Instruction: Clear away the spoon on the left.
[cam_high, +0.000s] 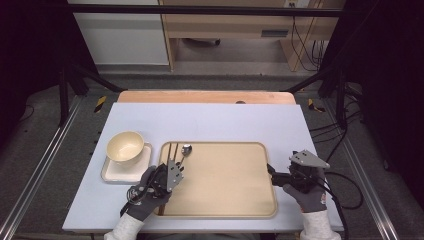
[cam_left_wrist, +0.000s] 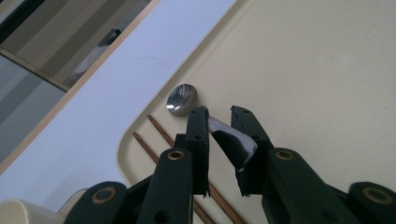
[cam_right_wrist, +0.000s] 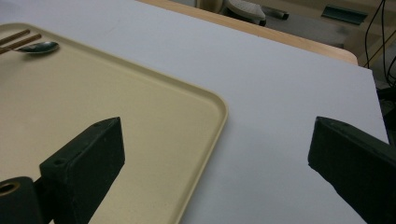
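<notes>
A metal spoon lies at the far left corner of the beige tray, bowl end away from me, beside two wooden chopsticks. My left gripper sits low over the spoon's handle. The handle runs slantwise between the jaws, which stand a little apart with gaps showing beside it, so the pads do not press on it. In the high view that gripper is at the tray's left edge. My right gripper is wide open and holds nothing, just off the tray's right edge.
A cream bowl stands on a white square plate left of the tray. The tray rests on a pale table cover, with a wooden table edge at the far side. Black frame posts flank the table.
</notes>
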